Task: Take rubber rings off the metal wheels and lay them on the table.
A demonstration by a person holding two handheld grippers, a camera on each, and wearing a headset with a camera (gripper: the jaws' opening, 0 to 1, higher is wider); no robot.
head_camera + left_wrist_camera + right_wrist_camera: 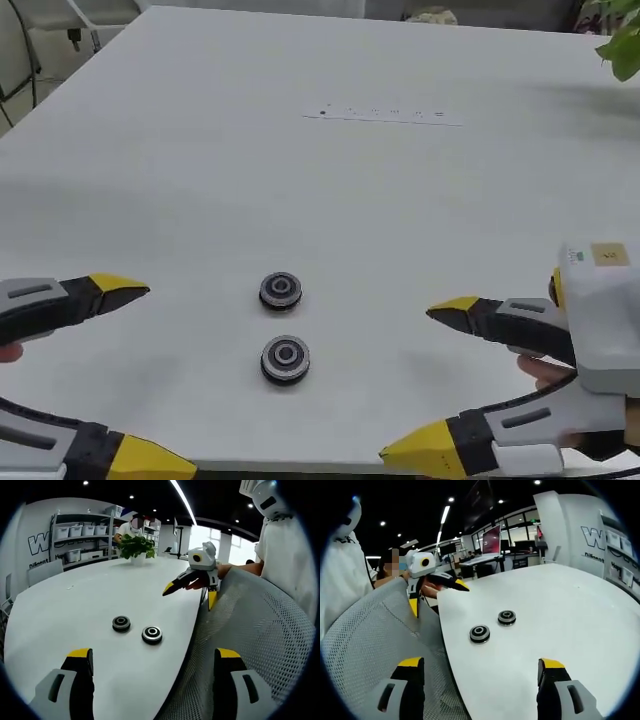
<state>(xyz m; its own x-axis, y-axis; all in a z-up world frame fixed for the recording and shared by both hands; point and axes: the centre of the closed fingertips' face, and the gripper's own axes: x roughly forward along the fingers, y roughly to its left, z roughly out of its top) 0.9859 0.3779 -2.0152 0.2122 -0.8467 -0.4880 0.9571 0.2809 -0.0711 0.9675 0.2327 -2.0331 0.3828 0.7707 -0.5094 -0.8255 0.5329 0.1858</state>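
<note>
L claw (160,378), R claw (412,383) wide open, empty, two ringed wheels (280,290) (285,359), wall text (40,564) maybe "Different"

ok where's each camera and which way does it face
head view: on the head, looking down at the table and wheels; left hand-held gripper at left, right hand-held gripper at right.
left gripper view: on the left one, facing the wheels; own jaws below, clothes at right.
right gripper view: on the right one, facing the wheels; own jaws below, clothes at left.
shared: both gripper views see the opposite hand-held gripper.
</note>
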